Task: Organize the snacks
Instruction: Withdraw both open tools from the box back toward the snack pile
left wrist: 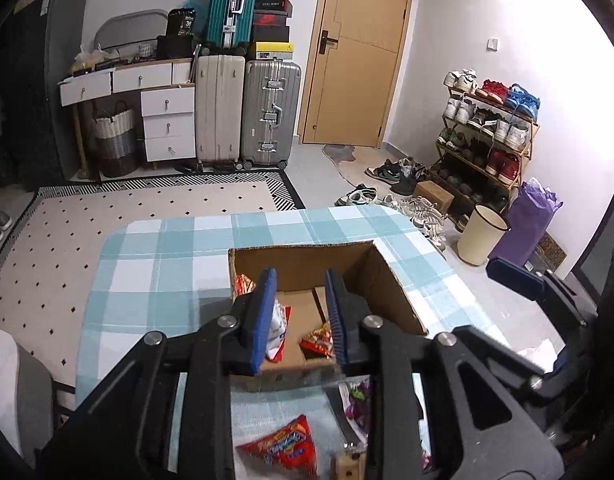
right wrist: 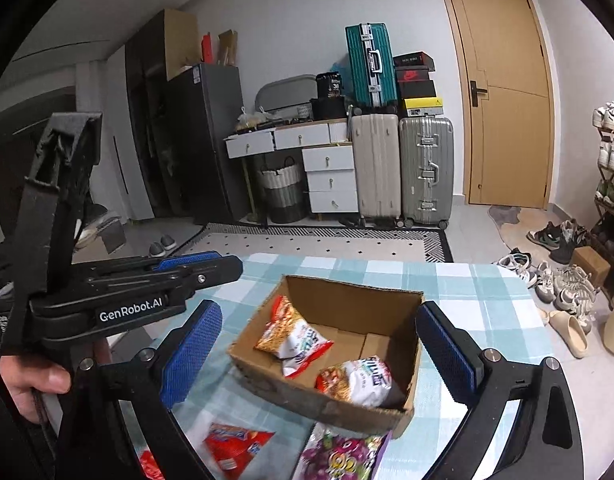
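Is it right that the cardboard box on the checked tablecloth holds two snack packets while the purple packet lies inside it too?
Not quite. The purple packet lies outside the cardboard box, on the tablecloth before it; the right wrist view shows this.

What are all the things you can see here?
Tablecloth: one, blue and white checks, near the cameras.
Cardboard box: one, brown, open, on the tablecloth.
Snack packets: at least two, red and white, inside the cardboard box.
Red packet: one, red, on the tablecloth in front of the box.
Purple packet: one, purple, beside the red packet.
Suitcases: three, teal, cream, silver, far wall.
Door: one, tan, shut.
Shoe rack: one, full of shoes, right wall.
Left gripper: black, blue pads, narrow gap, holding nothing.
Right gripper: black, blue pads, wide open, empty.
Hand: one, at the left gripper's handle.
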{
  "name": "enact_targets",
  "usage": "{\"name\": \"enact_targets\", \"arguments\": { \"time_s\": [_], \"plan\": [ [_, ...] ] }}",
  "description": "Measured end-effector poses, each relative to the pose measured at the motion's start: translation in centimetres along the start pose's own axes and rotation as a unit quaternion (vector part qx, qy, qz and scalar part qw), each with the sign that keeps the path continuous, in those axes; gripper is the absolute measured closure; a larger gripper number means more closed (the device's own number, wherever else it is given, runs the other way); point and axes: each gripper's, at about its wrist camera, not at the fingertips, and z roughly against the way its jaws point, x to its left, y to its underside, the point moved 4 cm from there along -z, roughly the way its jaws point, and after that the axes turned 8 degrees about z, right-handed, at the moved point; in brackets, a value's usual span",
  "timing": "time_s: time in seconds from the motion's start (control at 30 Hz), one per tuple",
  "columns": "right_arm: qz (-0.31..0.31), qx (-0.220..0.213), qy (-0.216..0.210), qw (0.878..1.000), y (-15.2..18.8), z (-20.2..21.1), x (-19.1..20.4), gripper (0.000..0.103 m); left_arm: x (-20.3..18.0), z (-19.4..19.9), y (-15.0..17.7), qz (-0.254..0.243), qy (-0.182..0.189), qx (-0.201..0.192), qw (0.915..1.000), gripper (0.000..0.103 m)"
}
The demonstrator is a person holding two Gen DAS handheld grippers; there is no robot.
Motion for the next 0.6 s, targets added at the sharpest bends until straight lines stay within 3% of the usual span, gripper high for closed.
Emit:
{"name": "enact_targets", "arguments": {
  "time_s": [0.07,0.13,0.33,0.6],
  "plan": [
    [-0.003,-0.004,-0.003,1.0,0.2,1.2,0.4,0.004,-0.2,1.5,0.5,0.001,-0.003,-0.006,1.0,0.067],
    [-0.004,-0.008,-0.004,1.0,0.6,2.5,0.7,0.004,-0.3,2.9,0.9,0.004,-0.011,-0.015,0.9998,0.049],
    [-0.003,-0.017,-0.008,1.0,1.4,6.2,1.8,0.004,-0.7,7.3,2.5,0.008,-0.028,-0.048,0.9984,0.023],
    [-0.001,-0.033,-0.004,0.999,2.5,11.0,3.1,0.004,-1.6,12.1,5.5,0.005,-0.039,-0.048,0.9981,0.016]
  ]
}}
